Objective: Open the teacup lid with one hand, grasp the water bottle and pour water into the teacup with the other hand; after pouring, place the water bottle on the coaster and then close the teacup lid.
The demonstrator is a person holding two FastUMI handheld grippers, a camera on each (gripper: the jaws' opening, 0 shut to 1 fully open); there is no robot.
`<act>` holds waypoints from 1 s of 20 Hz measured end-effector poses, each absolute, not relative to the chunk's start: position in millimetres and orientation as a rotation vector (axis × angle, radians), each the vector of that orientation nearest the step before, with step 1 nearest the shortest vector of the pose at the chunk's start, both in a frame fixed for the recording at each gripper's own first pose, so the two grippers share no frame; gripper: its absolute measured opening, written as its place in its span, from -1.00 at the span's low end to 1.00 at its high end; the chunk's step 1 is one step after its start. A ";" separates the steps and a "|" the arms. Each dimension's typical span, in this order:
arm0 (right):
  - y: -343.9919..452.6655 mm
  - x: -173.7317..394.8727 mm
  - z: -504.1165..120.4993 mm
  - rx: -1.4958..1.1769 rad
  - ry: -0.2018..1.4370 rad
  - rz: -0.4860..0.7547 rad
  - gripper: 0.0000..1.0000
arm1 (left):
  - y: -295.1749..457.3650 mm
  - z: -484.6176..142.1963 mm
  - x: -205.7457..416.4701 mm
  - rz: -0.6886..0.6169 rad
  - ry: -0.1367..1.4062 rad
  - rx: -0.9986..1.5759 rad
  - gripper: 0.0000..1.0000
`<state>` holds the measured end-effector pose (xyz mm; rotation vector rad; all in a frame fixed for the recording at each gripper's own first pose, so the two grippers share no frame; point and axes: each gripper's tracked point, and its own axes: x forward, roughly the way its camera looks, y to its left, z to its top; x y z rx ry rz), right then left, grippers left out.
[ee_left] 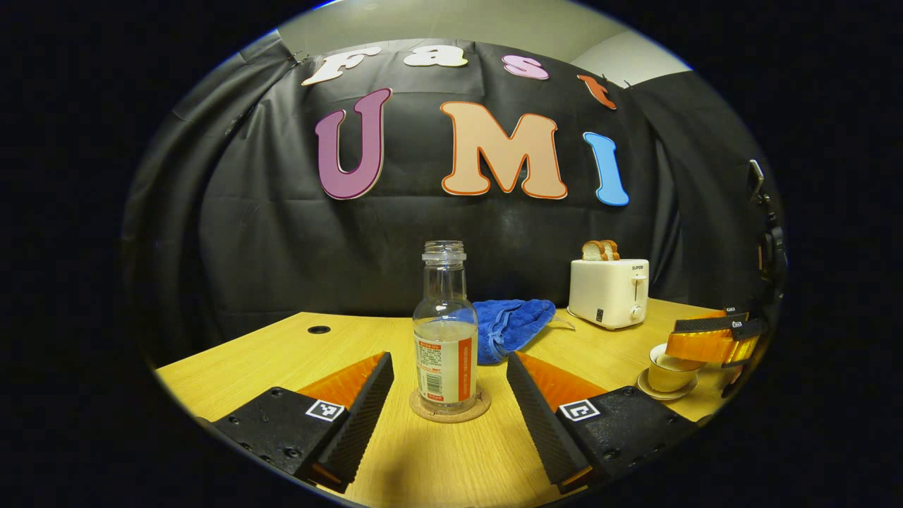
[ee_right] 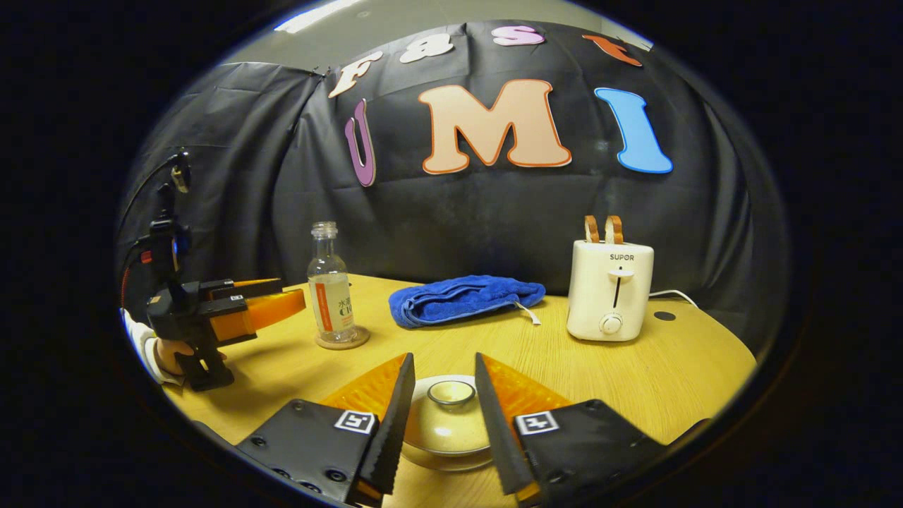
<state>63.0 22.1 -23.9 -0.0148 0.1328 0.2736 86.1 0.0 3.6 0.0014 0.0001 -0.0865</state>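
Observation:
A clear water bottle [ee_left: 445,337] with no cap, partly filled, stands upright on a round cork coaster [ee_left: 451,412]. My left gripper [ee_left: 449,361] is open, its fingers on either side of the bottle and not touching it. In the right gripper view the bottle [ee_right: 330,289] stands on the coaster [ee_right: 342,339], with the left gripper [ee_right: 293,296] just left of it. My right gripper [ee_right: 443,360] is closed on the pale teacup lid [ee_right: 446,416], which sits on the cup over its saucer [ee_right: 446,462]. The left gripper view has the teacup [ee_left: 667,375] at far right under the right gripper [ee_left: 677,342].
A folded blue towel [ee_right: 462,298] lies behind the bottle. A white toaster [ee_right: 611,289] with two bread slices stands at the back right, its cord trailing right. A hand [ee_right: 166,353] holds the left gripper at the table's left edge. The wooden table [ee_right: 677,367] has cable holes.

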 end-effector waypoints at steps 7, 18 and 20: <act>-1.0 45.2 -4.0 0.004 0.004 0.162 0.73 | 3.2 3.8 85.0 -0.073 0.000 0.002 0.88; -93.1 6.5 3.3 -0.011 -0.013 -0.260 0.84 | 17.1 5.6 54.5 0.039 -0.002 0.007 0.88; -101.6 1.3 3.7 -0.013 -0.015 -0.302 0.92 | 19.5 2.9 51.6 0.059 0.006 0.006 0.87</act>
